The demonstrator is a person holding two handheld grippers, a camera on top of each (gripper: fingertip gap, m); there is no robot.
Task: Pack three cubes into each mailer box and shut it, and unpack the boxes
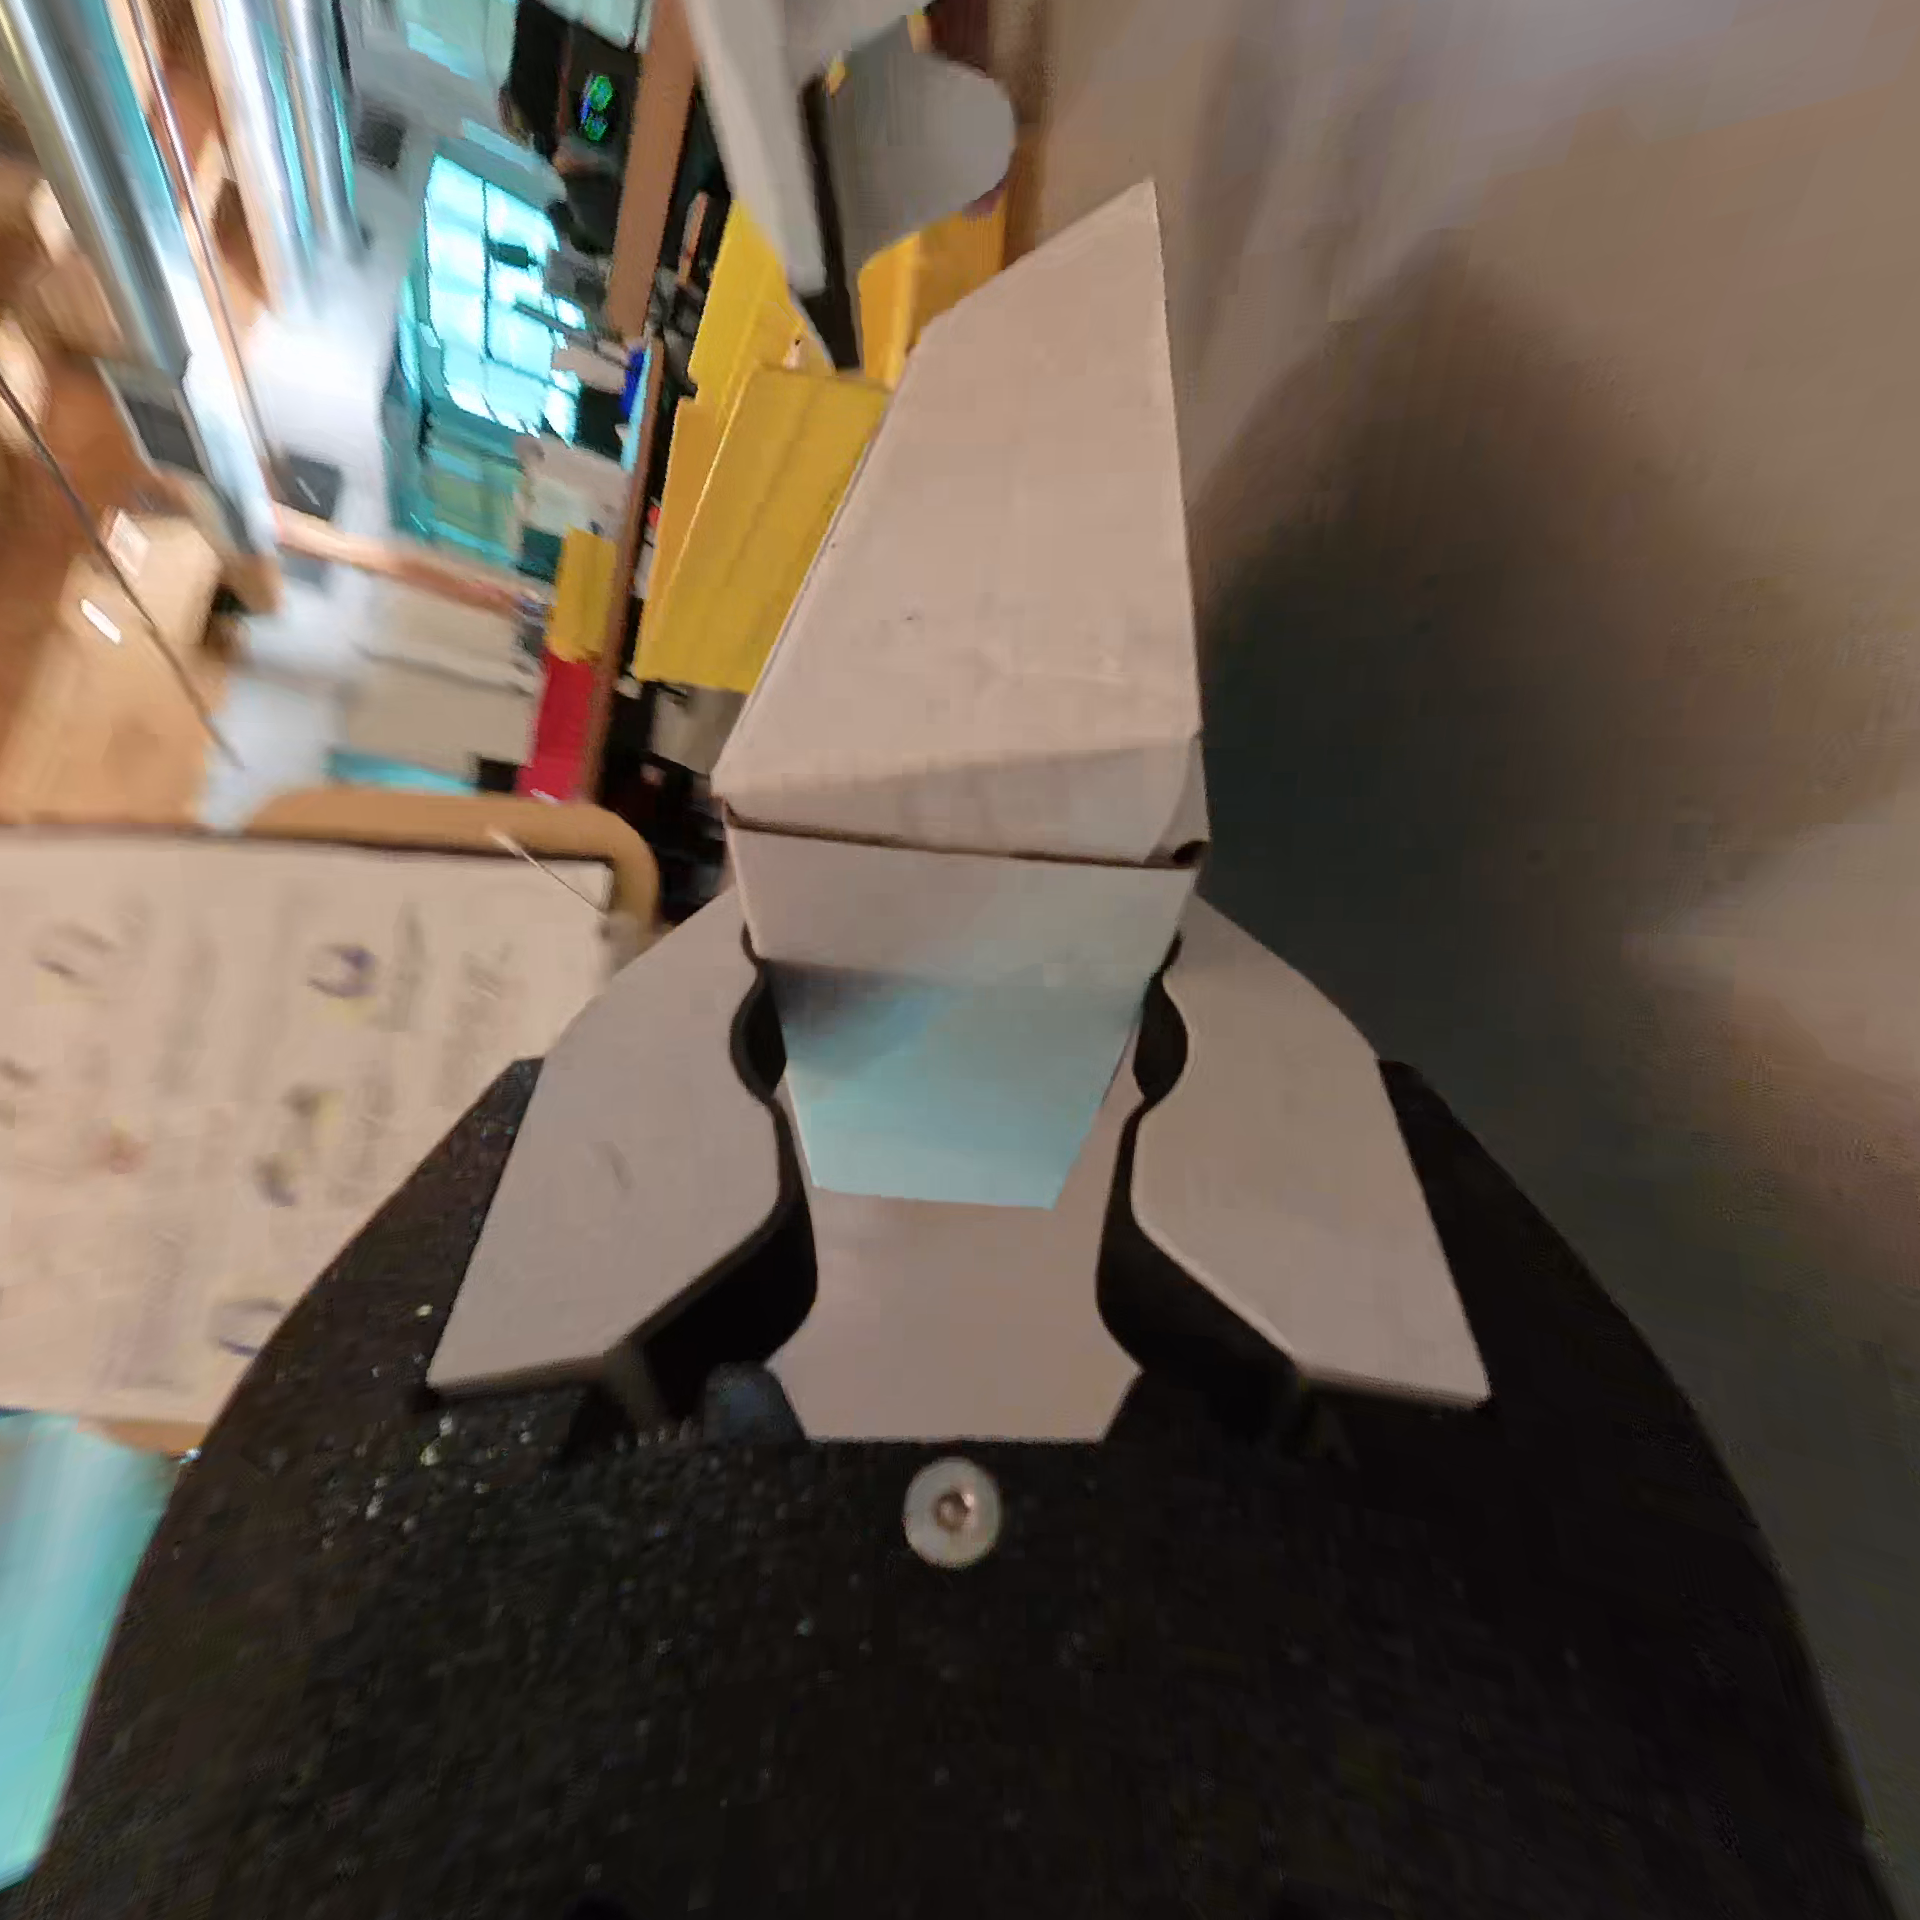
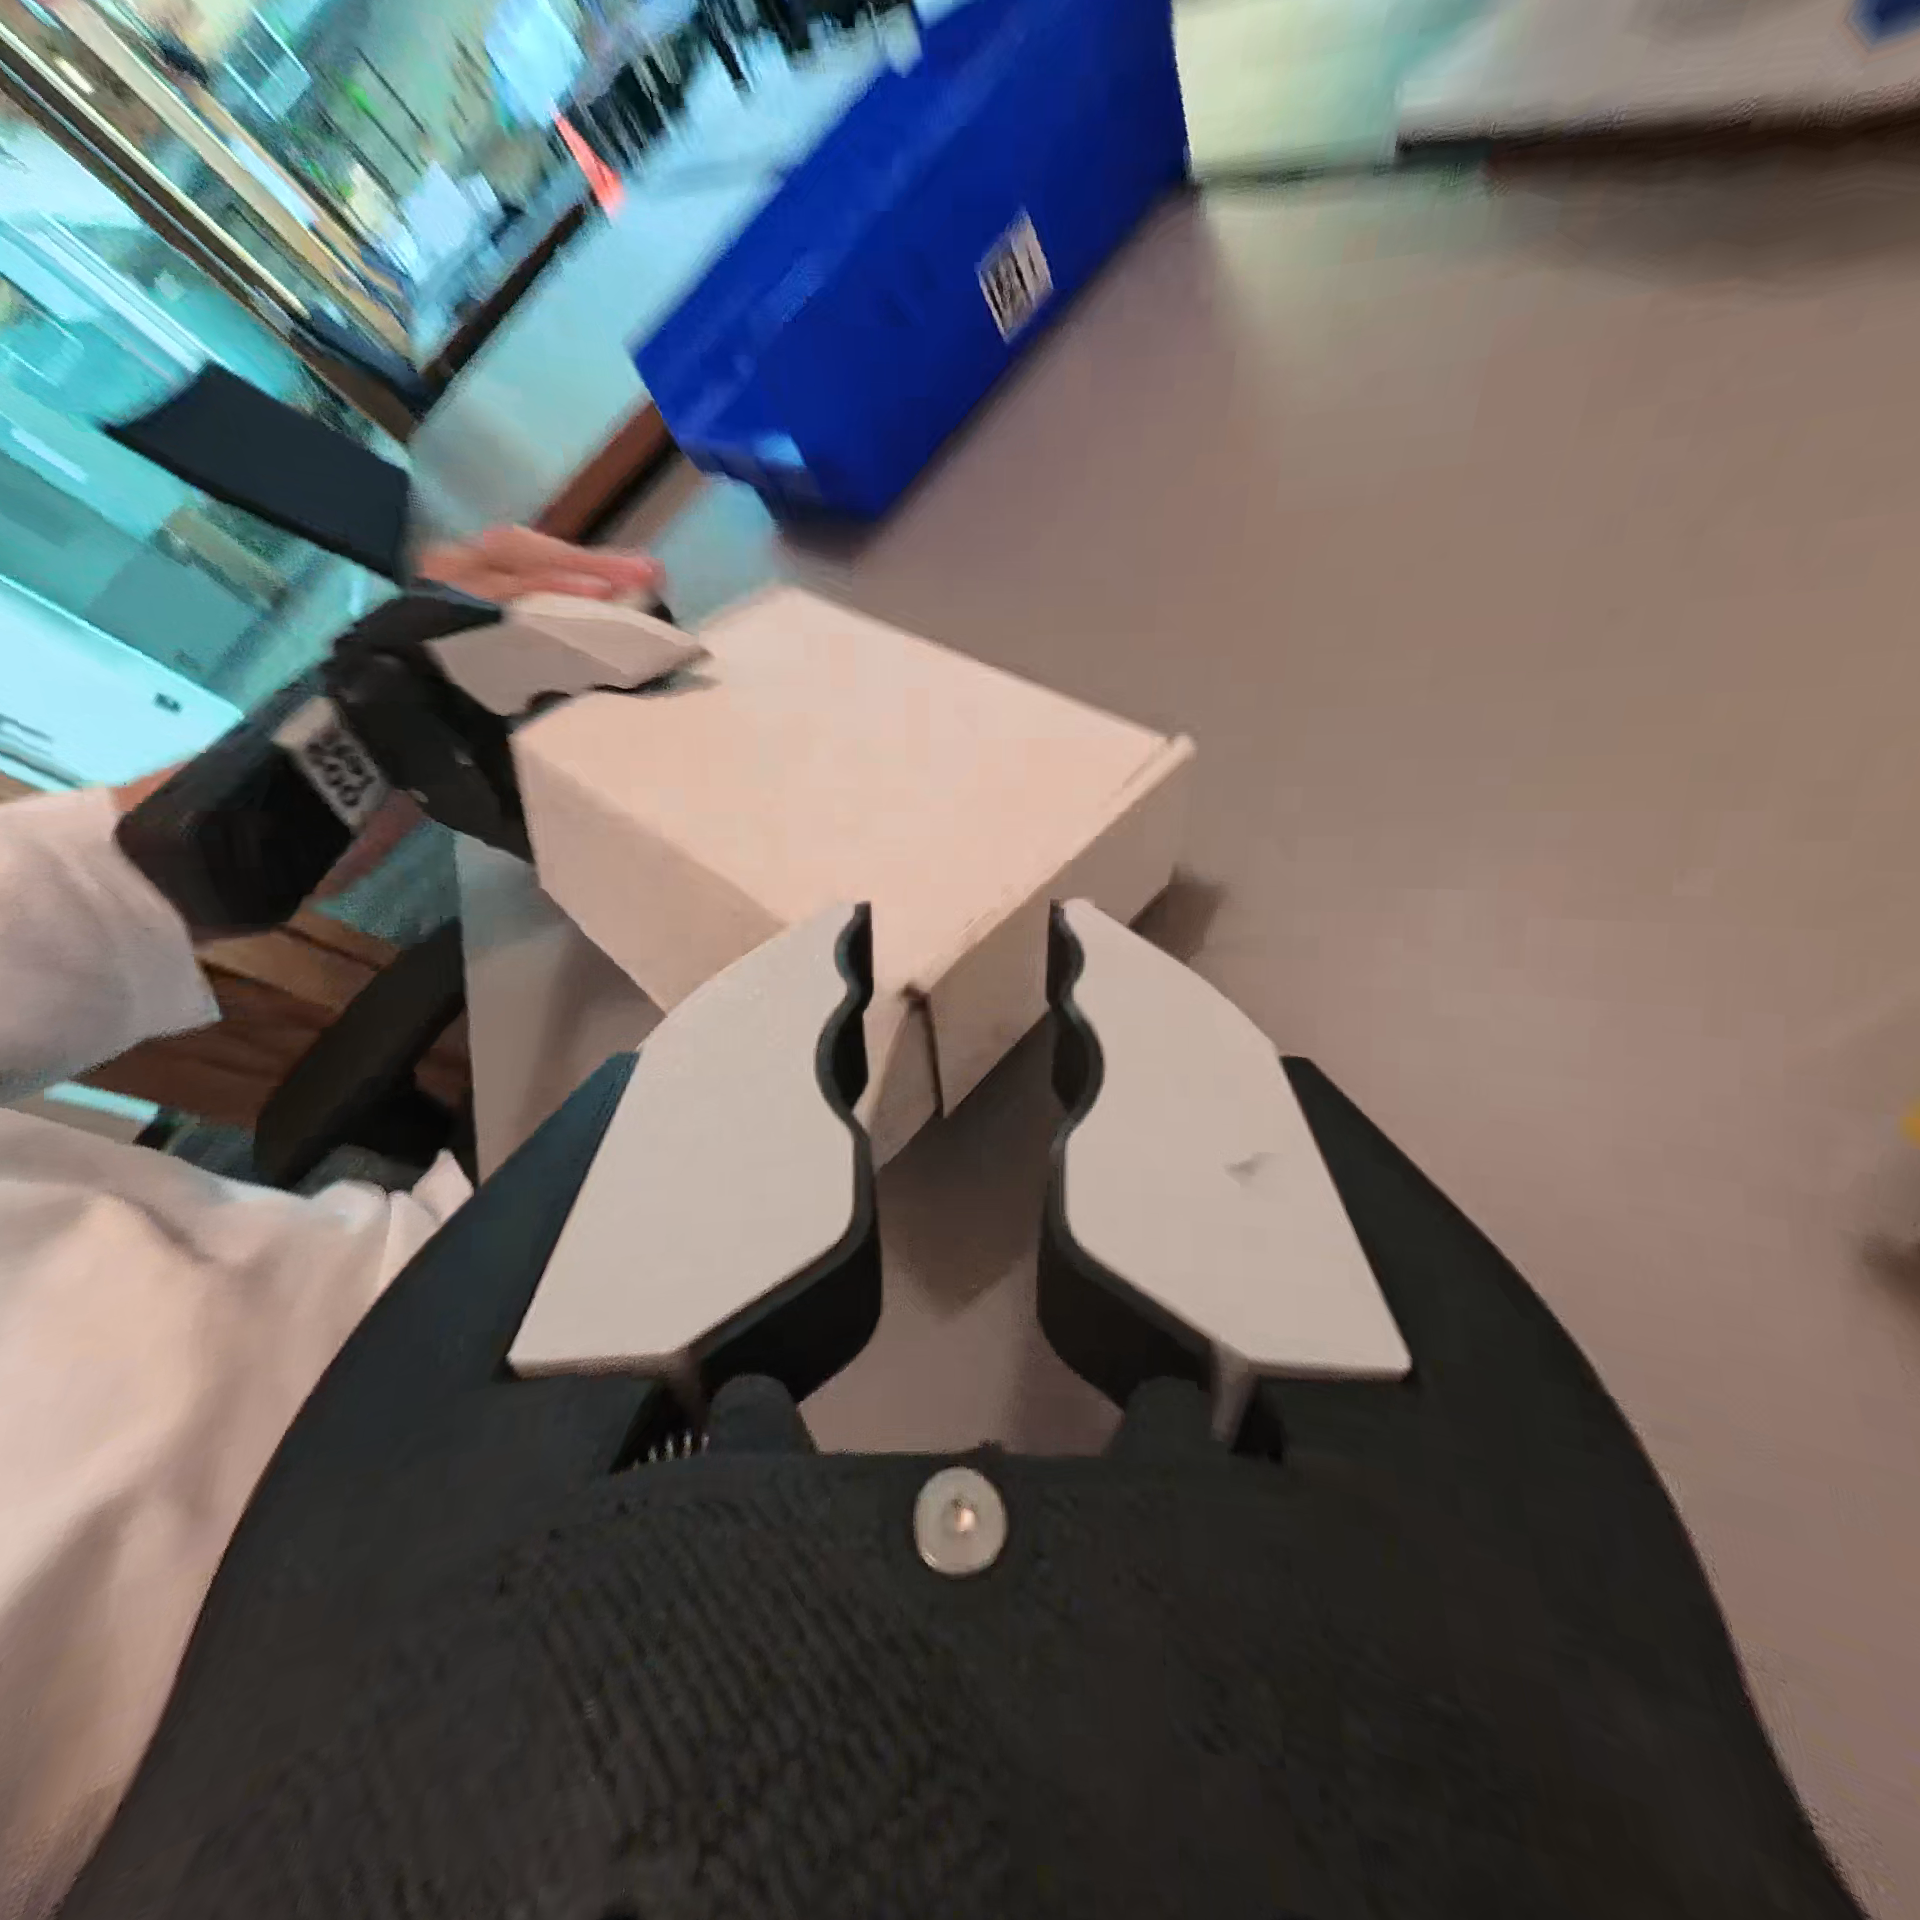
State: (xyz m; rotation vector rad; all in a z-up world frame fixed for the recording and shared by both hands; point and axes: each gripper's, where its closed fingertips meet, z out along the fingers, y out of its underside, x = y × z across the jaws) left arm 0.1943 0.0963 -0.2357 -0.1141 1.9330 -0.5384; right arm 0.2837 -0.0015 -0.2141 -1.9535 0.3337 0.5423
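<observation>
A closed white mailer box [image 1: 997, 623] fills the middle of the left wrist view. My left gripper [image 1: 961, 935] is shut on its near end, one finger on each side. In the right wrist view the same box [image 2: 831, 769] lies on the grey-brown table [image 2: 1455, 623], and the left gripper [image 2: 582, 665] clamps its far left end. My right gripper [image 2: 956, 914] is open, its fingertips on either side of the box's near corner without pinching it. No cubes are in view.
A blue bin [image 2: 914, 291] stands on the table beyond the box. Yellow boxes [image 1: 748, 520] sit behind the box in the left wrist view. A printed sheet [image 1: 260, 1091] lies to the left. A white sleeve [image 2: 104, 1247] is at the left.
</observation>
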